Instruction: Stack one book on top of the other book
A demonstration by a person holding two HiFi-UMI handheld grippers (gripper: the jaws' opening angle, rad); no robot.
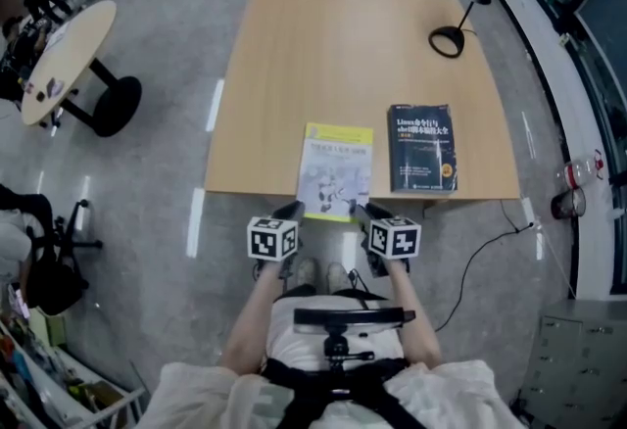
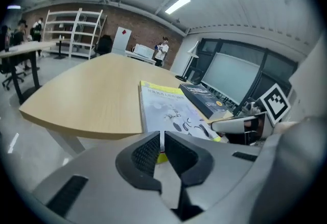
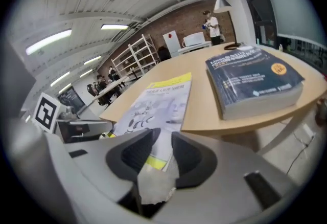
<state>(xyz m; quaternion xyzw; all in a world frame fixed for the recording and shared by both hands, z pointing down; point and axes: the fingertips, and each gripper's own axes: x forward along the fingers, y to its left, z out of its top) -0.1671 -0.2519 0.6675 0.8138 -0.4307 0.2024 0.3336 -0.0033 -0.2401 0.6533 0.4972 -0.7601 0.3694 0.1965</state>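
Pale wood table (image 1: 294, 65), two books on it. The thin book (image 1: 335, 172) with the yellow band lies flat to the left of the dark book (image 1: 422, 148), apart from it, with its near end hanging free. The dark book is thick, flat, cover up.

Left gripper (image 2: 161, 138): jaws pressed together on the thin book's near corner, the one farther from the dark book. Only the sheet-thin edge shows between the pads.

Right gripper (image 3: 161, 149): jaws spread. The thin book's other near corner — the one toward the dark book — lies between them, and the pads do not press on it.

Step in hand, as I judge it: take the thin book by its free end and carry it onto the dark book.

Notes for doing it well:
- Close the right jaws on the corner before any lift. A one-corner hold would likely let a soft cover sag and twist.
- Bite deep enough to catch cover and pages together, not the cover alone.
- Raise both corners evenly and keep the book level — it must clear the dark book's top face, which sits higher.
- Move sideways toward the dark book, lower flat, square the edges, then let go on both sides.
- Risk: the far end drags and nudges the dark book.
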